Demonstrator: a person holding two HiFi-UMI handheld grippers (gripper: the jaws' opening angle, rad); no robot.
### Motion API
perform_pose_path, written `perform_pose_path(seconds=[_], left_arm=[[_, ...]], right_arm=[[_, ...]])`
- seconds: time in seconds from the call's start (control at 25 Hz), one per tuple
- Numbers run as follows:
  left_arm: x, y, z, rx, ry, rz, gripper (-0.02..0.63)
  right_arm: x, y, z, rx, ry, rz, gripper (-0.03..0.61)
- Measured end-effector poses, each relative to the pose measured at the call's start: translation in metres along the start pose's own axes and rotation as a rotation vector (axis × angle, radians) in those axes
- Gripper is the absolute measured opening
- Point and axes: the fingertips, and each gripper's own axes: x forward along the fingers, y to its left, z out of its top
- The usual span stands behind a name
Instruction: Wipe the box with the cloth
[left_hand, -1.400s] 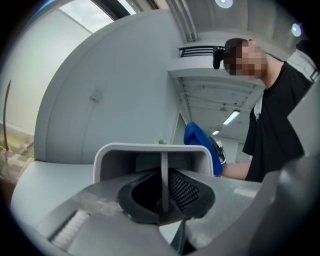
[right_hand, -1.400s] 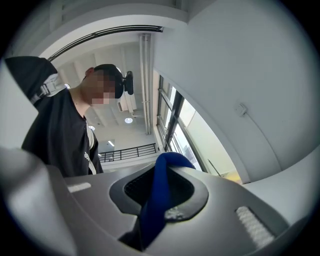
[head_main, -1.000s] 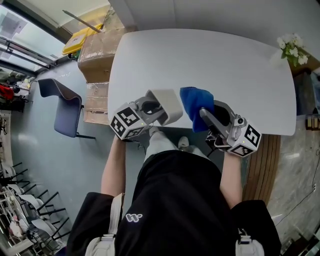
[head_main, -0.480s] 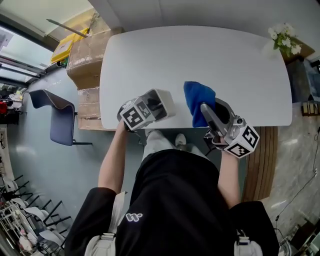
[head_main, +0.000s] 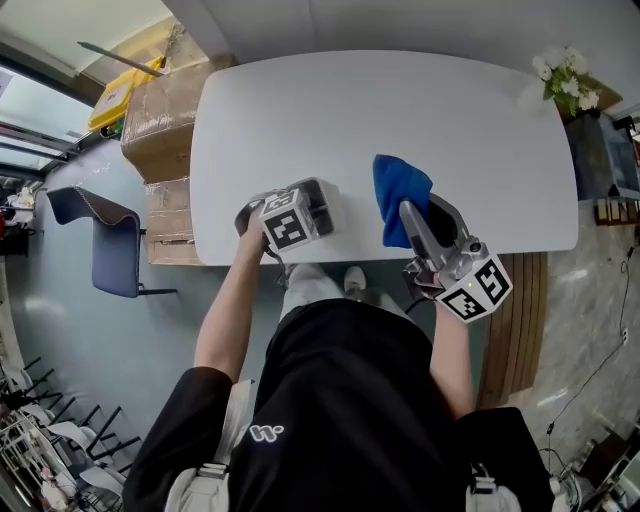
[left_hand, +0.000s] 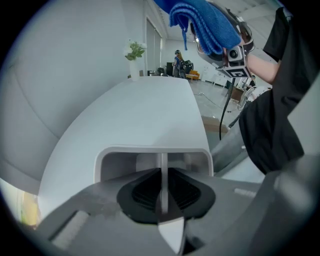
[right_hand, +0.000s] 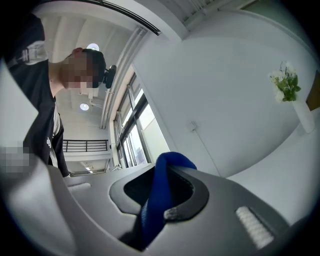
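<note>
A small white open box (head_main: 326, 199) is held over the near edge of the white table (head_main: 400, 110). My left gripper (head_main: 311, 211) is shut on it. In the left gripper view its jaws pinch a thin wall of the box (left_hand: 161, 172). To the right, my right gripper (head_main: 409, 217) is shut on a blue cloth (head_main: 400, 192) that bunches up past the fingertips. The cloth and the box are a hand's width apart and do not touch. The left gripper view shows the cloth (left_hand: 202, 22) hanging from the right gripper (left_hand: 227, 47) at the top. In the right gripper view the cloth (right_hand: 159, 200) fills the jaws.
A vase of white flowers (head_main: 562, 82) stands at the table's far right corner. Cardboard boxes (head_main: 160, 125) and a blue chair (head_main: 95, 240) are on the floor left of the table. Wooden slats (head_main: 512, 320) lie at the right.
My left gripper has turned with the box, so its marker cube now faces up and the box shows less. The right gripper with the cloth has barely moved.
</note>
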Motion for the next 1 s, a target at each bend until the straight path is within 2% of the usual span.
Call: perform_pose_path(seconds=[0.48,0.6,0.72,0.84,1.0], left_arm=[[0.015,0.009,0.004,0.111,0.172,0.023,0.052],[0.019,0.012,0.006,0.121,0.195,0.056,0.054],[0.023,0.018,0.007,0.144,0.214,0.123,0.063],[0.021,0.021,0.009,0.149,0.196,0.188,0.072],[0.003,0.023,0.019,0.078,0.089,0.274,0.078]], right_arm=[[0.007,-0.001,-0.005,0.0,0.023,-0.024,0.055],[0.007,-0.001,-0.005,0.001,0.023,-0.02,0.055],[0.008,0.0,-0.005,0.005,0.026,-0.009,0.055],[0.008,0.0,-0.006,0.01,0.034,0.005,0.055],[0.009,0.0,-0.007,0.014,0.037,0.02,0.055]])
